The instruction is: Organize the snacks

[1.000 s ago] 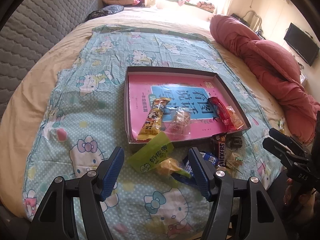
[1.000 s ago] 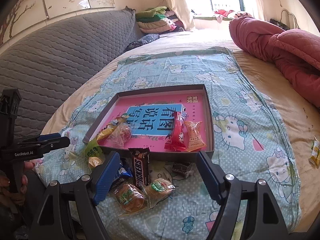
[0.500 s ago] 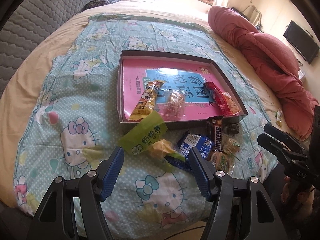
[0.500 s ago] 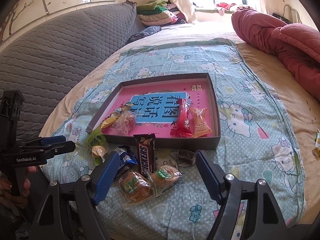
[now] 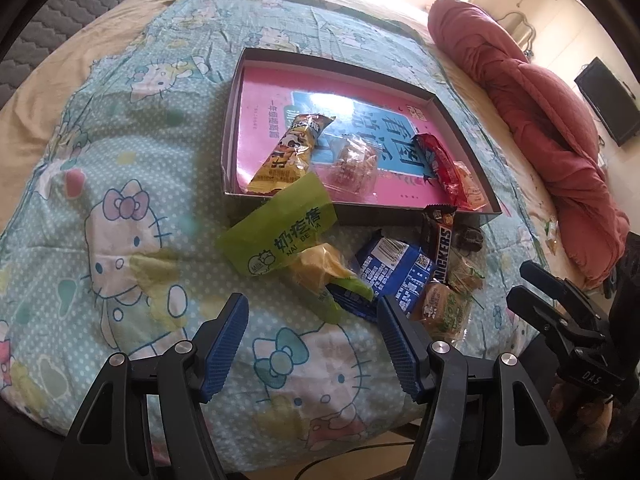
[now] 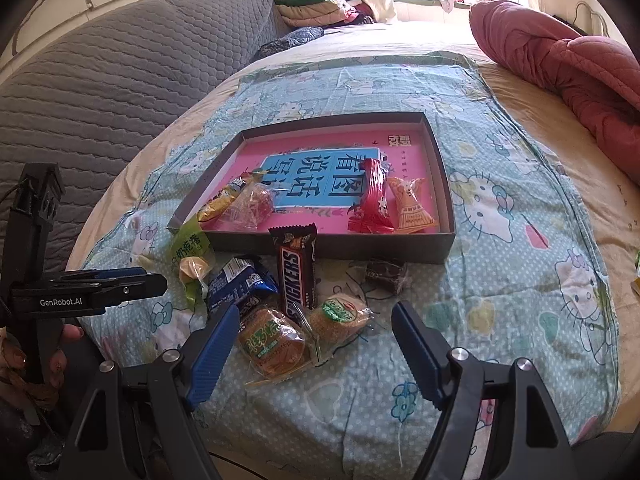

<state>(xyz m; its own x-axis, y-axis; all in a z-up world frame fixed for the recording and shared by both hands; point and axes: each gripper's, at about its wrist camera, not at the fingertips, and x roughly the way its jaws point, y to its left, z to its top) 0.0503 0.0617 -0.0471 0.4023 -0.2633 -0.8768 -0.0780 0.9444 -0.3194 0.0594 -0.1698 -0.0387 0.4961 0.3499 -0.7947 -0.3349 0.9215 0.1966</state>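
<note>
Both the left gripper (image 5: 312, 338) and right gripper (image 6: 316, 346) are hovering spread and empty, near the loose snacks (image 6: 296, 276) lying beside the tray (image 6: 332, 242).

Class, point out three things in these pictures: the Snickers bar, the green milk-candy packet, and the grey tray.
Snickers bar (image 6: 296, 271), right wrist view, on the printed logo.
Green milk-candy packet (image 5: 280, 232), left wrist view, on its flat green face.
Grey tray (image 6: 360, 245), right wrist view, on its near outer wall.
</note>
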